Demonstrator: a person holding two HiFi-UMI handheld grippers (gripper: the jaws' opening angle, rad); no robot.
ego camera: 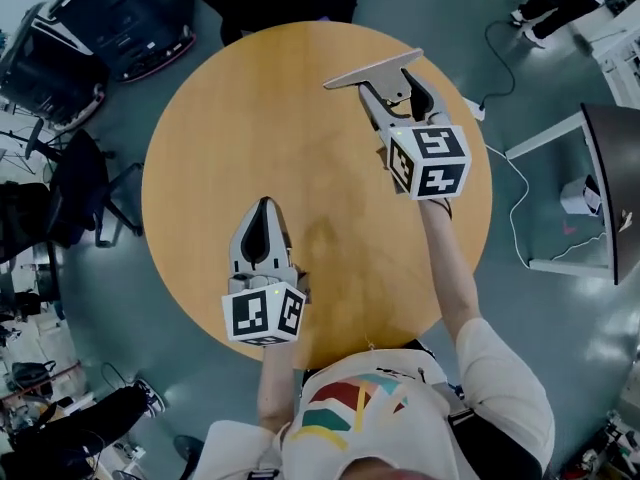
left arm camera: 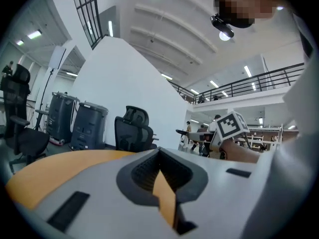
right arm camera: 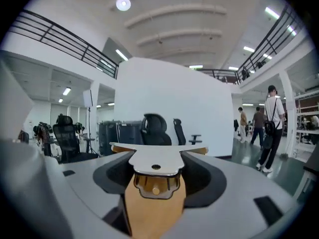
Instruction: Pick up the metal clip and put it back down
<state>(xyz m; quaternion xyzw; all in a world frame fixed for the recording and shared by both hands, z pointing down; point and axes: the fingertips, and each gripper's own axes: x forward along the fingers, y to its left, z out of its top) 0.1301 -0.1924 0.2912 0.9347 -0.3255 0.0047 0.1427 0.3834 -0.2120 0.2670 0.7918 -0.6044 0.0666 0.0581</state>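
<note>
The metal clip [ego camera: 372, 70], a flat silver T-shaped piece, is over the far right part of the round wooden table [ego camera: 250, 128]. My right gripper [ego camera: 398, 90] is shut on its narrow end. In the right gripper view the clip [right arm camera: 155, 158] sits between the jaws with its wide bar pointing away. I cannot tell whether it touches the tabletop. My left gripper [ego camera: 265, 208] rests low over the near left of the table, shut with nothing in it. Its jaws meet at their tips in the left gripper view [left arm camera: 159, 153].
Dark office chairs [ego camera: 80, 188] and bins [ego camera: 110, 18] stand on the floor to the left of the table. A white desk [ego camera: 570, 198] and a cable [ego camera: 505, 168] are on the right. People walk in the distance [right arm camera: 271, 128].
</note>
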